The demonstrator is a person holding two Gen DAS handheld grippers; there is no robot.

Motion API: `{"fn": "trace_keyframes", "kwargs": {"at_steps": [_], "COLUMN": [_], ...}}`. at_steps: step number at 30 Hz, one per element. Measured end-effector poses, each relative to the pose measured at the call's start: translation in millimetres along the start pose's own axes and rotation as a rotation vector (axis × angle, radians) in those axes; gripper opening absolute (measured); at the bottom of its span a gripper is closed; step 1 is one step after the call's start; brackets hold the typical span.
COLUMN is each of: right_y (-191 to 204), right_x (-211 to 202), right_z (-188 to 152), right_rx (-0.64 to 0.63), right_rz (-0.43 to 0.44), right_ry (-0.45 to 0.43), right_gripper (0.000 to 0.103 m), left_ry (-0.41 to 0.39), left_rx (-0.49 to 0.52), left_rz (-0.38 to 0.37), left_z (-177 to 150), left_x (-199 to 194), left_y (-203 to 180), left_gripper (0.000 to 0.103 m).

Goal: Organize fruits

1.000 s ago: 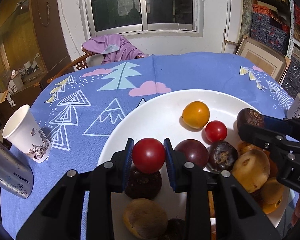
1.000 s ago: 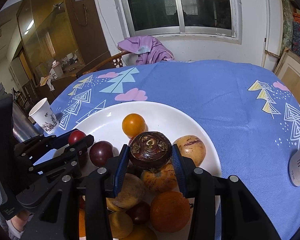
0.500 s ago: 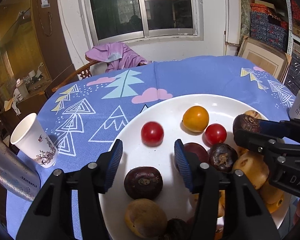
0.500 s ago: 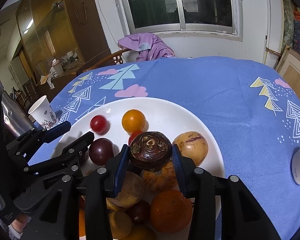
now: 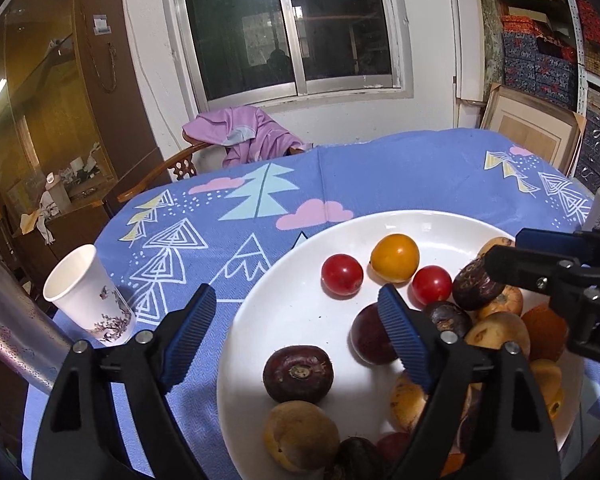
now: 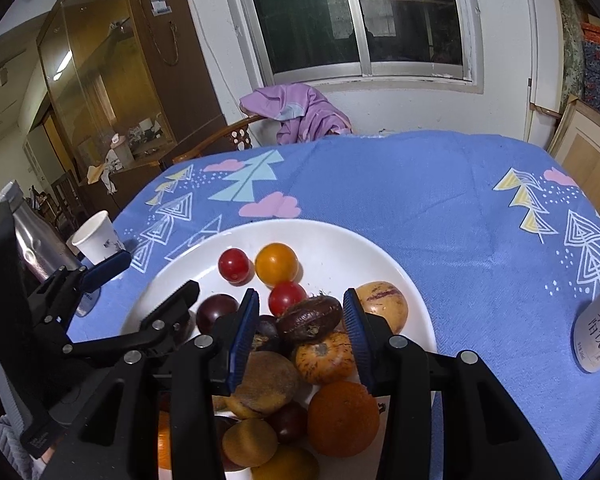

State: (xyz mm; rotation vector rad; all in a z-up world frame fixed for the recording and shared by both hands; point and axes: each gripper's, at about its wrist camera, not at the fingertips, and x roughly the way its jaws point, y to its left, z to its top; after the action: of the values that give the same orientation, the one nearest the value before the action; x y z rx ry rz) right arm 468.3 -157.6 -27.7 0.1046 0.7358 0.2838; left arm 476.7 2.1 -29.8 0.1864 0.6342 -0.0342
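Released: red tomato (image 5: 342, 274) now beside the orange fruit (image 5: 395, 257) on the plate (image 5: 300, 320), left gripper (image 5: 298, 332) wide, empty — right gripper (image 6: 300, 330) opened too, brown fruit (image 6: 310, 318) dropped onto the near pile.

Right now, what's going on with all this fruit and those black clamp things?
A person is sorting fruit on a white plate with a handheld gripper in each hand. The left gripper hangs open and empty over the plate's near edge. The right gripper is open around a dark brown fruit resting on the pile. Two red tomatoes and an orange one lie apart on the bare side.
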Motion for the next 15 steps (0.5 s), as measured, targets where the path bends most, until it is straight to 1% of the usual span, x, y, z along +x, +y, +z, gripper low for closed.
{"fn": "trace_keyframes", "kwargs": {"at_steps": [1,3,4,7,8,12,15], "right_y": [0.8,5.0,8.0,17.3,21.7,37.4,48.8], "right_x": [-4.3,-15.3,-21.9,-40.7,-49.4,-83.8,-111.3], "right_z": [1.4,4.1,5.5,8.7,9.8,10.6,8.6], "right_rx": [-0.001,-0.007,-0.012,-0.028,-0.036,-0.061,-0.078], "right_rz": [0.005,0.019,0.028,0.052,0.062,0.098,0.125], "right_ry": [-0.009,-0.033,-0.047,-0.085,-0.103,-0.165,-0.207], "right_gripper": [0.044,0.044,0.044,0.045,0.045,0.046,0.048], "left_ry": [-0.008,-0.022,-0.029,-0.046,-0.047,-0.046,-0.052], "left_rx": [0.0,-0.002,-0.005,-0.026,-0.037,-0.078,-0.089], "left_rz": [0.006,0.023,0.026,0.018,0.011,-0.029,-0.033], "left_z": [0.5,1.6,2.4,6.4,8.0,11.9,14.6], "left_x": [-1.8,-6.6,-9.5,-21.7,-26.6,-49.0,-71.3], "left_y": [0.2,0.8,1.5,6.3,8.3,16.7,21.5], "left_gripper": [0.086,0.094,0.095,0.097,0.098,0.098,0.098]}}
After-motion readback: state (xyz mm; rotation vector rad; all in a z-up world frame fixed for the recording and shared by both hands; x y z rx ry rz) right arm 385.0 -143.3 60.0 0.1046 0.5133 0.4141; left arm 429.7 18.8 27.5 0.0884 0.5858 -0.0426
